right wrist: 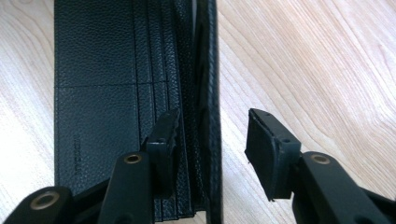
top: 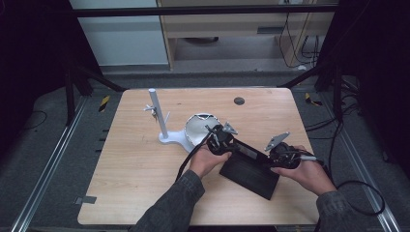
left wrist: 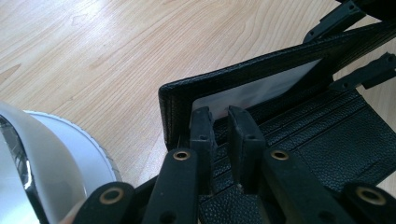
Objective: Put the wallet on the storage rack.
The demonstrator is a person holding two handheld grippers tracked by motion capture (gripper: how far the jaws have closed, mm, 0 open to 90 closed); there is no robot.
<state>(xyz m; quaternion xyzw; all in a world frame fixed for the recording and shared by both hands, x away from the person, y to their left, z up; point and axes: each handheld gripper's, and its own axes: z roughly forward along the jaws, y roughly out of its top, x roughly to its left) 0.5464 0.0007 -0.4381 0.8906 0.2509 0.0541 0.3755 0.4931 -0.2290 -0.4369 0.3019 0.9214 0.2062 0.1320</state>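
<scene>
A black wallet [top: 249,174] lies open on the wooden table [top: 140,169], with one leaf standing up along its far edge. My left gripper [top: 234,146] is at the left end of that leaf. In the left gripper view its jaws [left wrist: 222,123] are nearly together, pinching the leaf beside the clear window of the wallet [left wrist: 336,135]. My right gripper [top: 267,157] is at the other end. Its pads [right wrist: 212,128] stand apart on either side of the upright leaf of the wallet [right wrist: 98,70]; the left pad is by the card slots and the right pad is clear of the leather.
A white stand with an upright pole [top: 158,116] and a white round shell [top: 198,126] sit just behind the left gripper; the shell's rim [left wrist: 51,158] is close to the left jaws. A small dark disc [top: 239,101] lies near the far edge. Bare wood extends on the left.
</scene>
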